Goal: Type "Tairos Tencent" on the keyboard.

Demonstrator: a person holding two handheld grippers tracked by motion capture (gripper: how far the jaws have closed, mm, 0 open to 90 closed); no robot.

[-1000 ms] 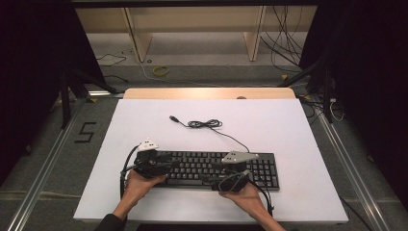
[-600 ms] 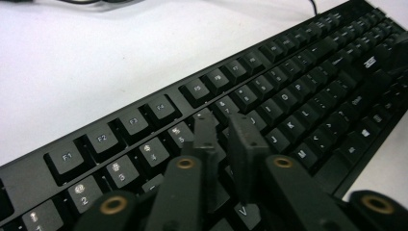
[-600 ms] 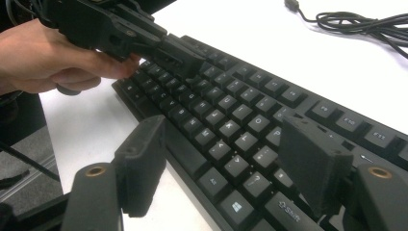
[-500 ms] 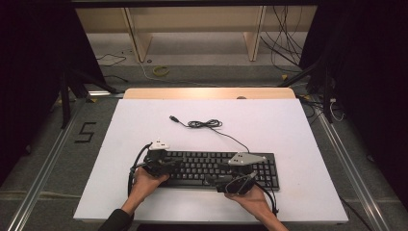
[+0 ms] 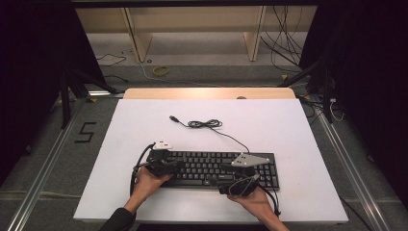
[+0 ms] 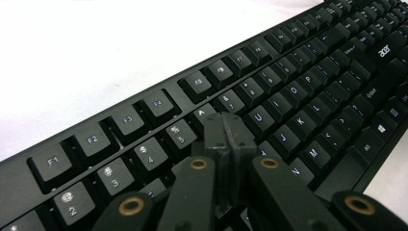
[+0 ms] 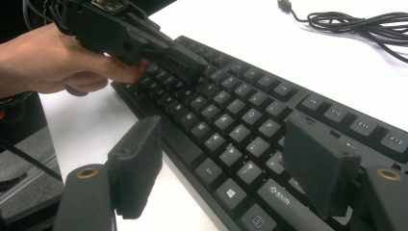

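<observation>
On the near half of the white table [image 5: 288, 130] lies the black keyboard [image 5: 216, 168]; at its left end the left gripper [image 6: 226, 132] has just closed, jaws pressed together on nothing, tips low over the number row, best pressed down on one key (not two), while toward its right the right gripper [image 7: 221, 168] straddles the front edge, jaws wide apart
</observation>
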